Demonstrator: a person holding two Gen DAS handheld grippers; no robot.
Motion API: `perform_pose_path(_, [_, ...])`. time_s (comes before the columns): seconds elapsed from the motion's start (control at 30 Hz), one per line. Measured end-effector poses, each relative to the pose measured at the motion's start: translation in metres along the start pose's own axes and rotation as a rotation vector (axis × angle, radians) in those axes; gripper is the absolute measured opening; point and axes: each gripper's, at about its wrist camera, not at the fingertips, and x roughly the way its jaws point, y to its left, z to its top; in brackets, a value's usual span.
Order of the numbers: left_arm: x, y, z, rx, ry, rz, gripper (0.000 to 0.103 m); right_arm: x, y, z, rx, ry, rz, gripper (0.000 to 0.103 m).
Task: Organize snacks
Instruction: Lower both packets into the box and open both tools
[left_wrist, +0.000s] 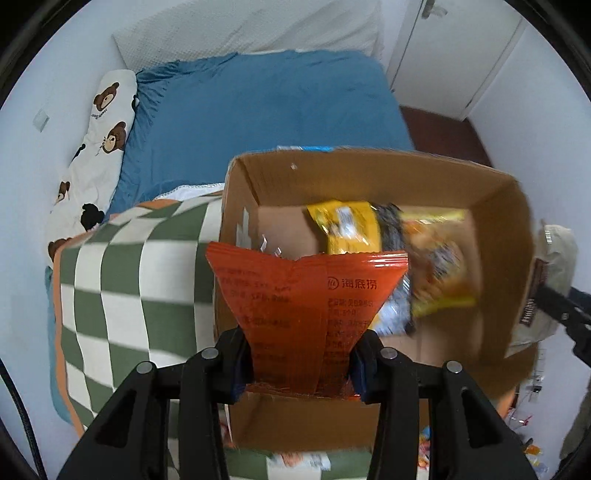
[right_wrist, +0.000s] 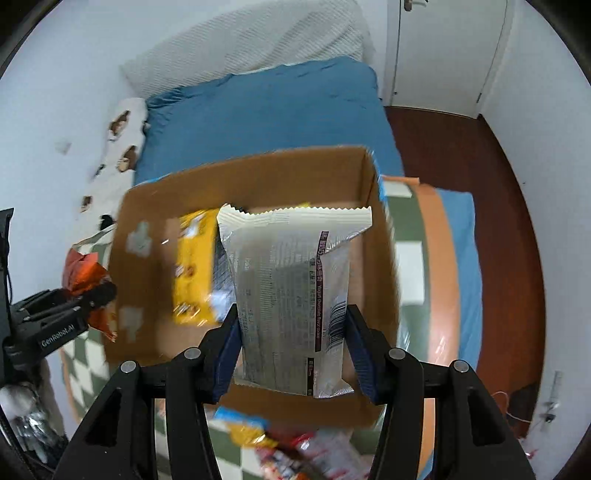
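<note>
My left gripper (left_wrist: 301, 363) is shut on an orange-red snack packet (left_wrist: 295, 306) and holds it over the near left part of an open cardboard box (left_wrist: 280, 177). My right gripper (right_wrist: 291, 354) is shut on a white snack packet (right_wrist: 291, 291) and holds it above the same box (right_wrist: 258, 173). Inside the box lie a yellow packet (left_wrist: 347, 229), an orange-yellow packet (left_wrist: 436, 266) and a dark one between them. The left gripper with its orange packet (right_wrist: 83, 275) also shows at the left of the right wrist view.
The box stands on a green-and-white checked blanket (left_wrist: 122, 288) on a bed with a blue sheet (left_wrist: 258, 110). Loose snack packets (right_wrist: 295, 446) lie on the blanket in front of the box. A bear-print pillow (left_wrist: 99, 140) lies by the left wall. Dark wooden floor (right_wrist: 461, 166) is at the right.
</note>
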Motion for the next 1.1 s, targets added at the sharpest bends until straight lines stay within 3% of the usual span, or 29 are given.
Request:
perform_pose_path(0.13, [0.030,0.001,0.024,0.011,0.047,0.023,0.041,0.034,-0.001,0.031,0.000,0.029,-0.056,0.056])
perform_pose_path(0.3, [0.059,0.004,0.042,-0.001,0.100,0.011,0.042,0.068,-0.004,0.048,0.008,0.090,-0.049,0.058])
perform_pose_path(0.33, [0.066,0.004,0.044,-0.003,0.116,-0.005,0.047,0.076,-0.004,0.050,0.016,0.109,-0.042,0.059])
perform_pose_path(0.37, [0.067,0.004,0.046,-0.007,0.121,-0.017,0.062,0.081,-0.006,0.050,0.022,0.121,-0.041,0.066])
perform_pose_path(0.4, [0.069,0.004,0.047,-0.009,0.120,-0.031,0.083,0.085,-0.007,0.051,0.024,0.121,-0.042,0.071])
perform_pose_path(0.43, [0.071,0.005,0.047,-0.009,0.113,-0.042,0.089,0.090,-0.007,0.051,0.025,0.124,-0.034,0.074])
perform_pose_path(0.83, [0.068,-0.001,0.040,-0.014,0.067,-0.031,0.089,0.096,0.007,0.040,0.021,0.097,-0.061,0.086])
perform_pose_path(1.1, [0.035,-0.005,0.014,-0.051,-0.060,-0.054,0.089,0.085,0.012,0.015,0.044,0.033,-0.040,0.086])
